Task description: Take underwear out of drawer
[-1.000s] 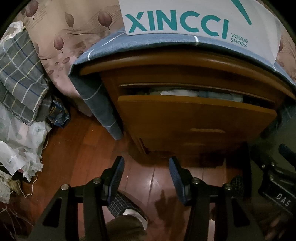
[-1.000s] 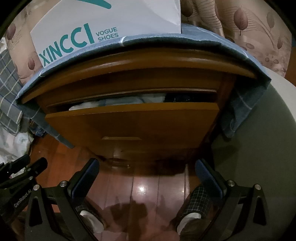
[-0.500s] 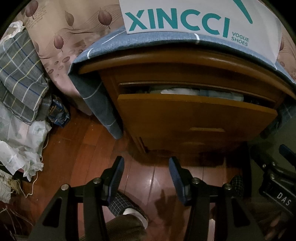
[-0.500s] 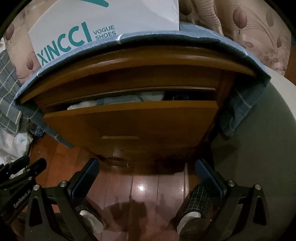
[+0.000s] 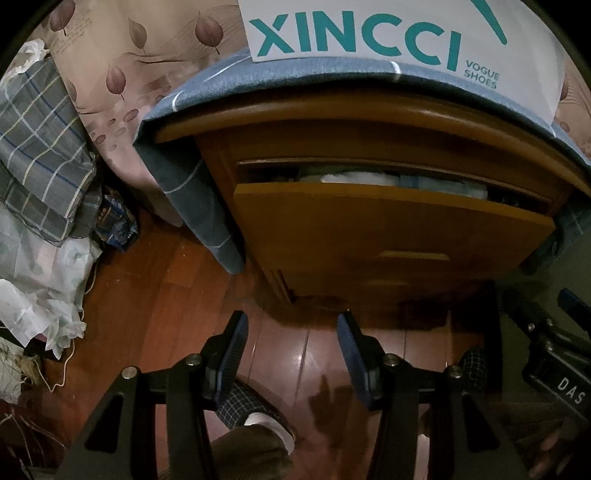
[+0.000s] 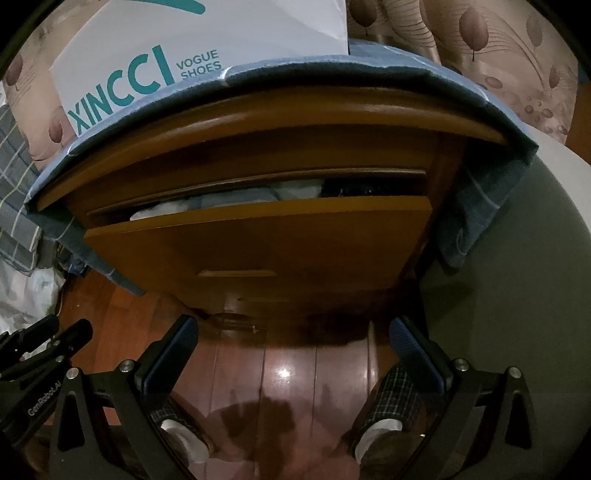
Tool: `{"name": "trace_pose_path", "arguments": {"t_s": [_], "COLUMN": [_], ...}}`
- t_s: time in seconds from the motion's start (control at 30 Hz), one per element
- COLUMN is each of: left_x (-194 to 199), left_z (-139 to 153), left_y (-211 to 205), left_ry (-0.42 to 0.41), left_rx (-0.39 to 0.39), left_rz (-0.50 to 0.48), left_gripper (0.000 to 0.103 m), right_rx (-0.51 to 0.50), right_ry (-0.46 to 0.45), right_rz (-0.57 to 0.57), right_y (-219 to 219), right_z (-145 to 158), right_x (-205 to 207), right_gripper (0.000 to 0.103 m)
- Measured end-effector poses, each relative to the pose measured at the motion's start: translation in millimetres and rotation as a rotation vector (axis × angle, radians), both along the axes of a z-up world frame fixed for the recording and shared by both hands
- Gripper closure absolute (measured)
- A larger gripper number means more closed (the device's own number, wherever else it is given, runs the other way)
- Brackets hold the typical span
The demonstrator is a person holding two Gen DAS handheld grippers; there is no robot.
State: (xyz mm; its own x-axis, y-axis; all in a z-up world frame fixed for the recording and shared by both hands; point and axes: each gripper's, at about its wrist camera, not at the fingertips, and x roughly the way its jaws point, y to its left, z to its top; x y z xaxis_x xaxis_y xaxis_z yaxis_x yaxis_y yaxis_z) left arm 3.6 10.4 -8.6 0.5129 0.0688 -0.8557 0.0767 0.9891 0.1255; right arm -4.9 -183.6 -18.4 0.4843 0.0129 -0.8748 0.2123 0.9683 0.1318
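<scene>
The top drawer [image 5: 388,229] of a wooden nightstand stands partly pulled out; it also shows in the right wrist view [image 6: 258,236]. Pale folded underwear [image 5: 369,179] lies in the gap above its front, seen from the right as white and blue cloth [image 6: 236,201] with a dark item [image 6: 354,188] beside it. My left gripper [image 5: 291,325] is open and empty, above the floor in front of the drawer. My right gripper [image 6: 291,332] is open wide and empty, also short of the drawer.
A white XINCCI shoe bag [image 5: 369,33] sits on the blue cloth [image 5: 207,85] covering the nightstand top. Plaid bedding [image 5: 37,147] and white plastic bags [image 5: 33,280] pile at the left. A grey rounded surface [image 6: 517,258] is at the right. My slippered feet [image 6: 380,432] stand on the wooden floor.
Both grippers have risen slightly, so the drawer sits a little lower in view and more of the cloth inside shows. Neither gripper's opening has changed.
</scene>
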Motion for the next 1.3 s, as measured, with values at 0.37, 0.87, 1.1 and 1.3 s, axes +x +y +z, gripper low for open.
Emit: {"name": "trace_pose_path", "arguments": {"t_s": [0.37, 0.87, 1.1, 1.3], "left_x": [8.0, 51.4, 80.5, 92.1], "left_z": [-1.8, -23.9, -52.7, -65.8], "left_y": [19.7, 77.5, 92.2, 100.1], "left_ry": [0.061, 0.088, 0.112, 0.111], "left_rx": [-0.174, -0.774, -0.976, -1.125], "left_rz": [0.031, 0.400, 0.578, 0.639], "left_gripper": [0.052, 0.032, 0.028, 0.028], "right_rx": [0.021, 0.099, 0.145, 0.181], "right_ry": [0.011, 0.002, 0.029, 0.050], "right_rz": [-0.020, -0.064, -0.077, -0.061], "right_y": [-6.5, -20.7, -28.8, -27.8], "right_z": [-3.3, 2.0, -2.0, -4.4], "right_x": [1.0, 0.1, 0.0, 0.5], "right_gripper": [0.001, 0.000, 0.000, 0.000]}}
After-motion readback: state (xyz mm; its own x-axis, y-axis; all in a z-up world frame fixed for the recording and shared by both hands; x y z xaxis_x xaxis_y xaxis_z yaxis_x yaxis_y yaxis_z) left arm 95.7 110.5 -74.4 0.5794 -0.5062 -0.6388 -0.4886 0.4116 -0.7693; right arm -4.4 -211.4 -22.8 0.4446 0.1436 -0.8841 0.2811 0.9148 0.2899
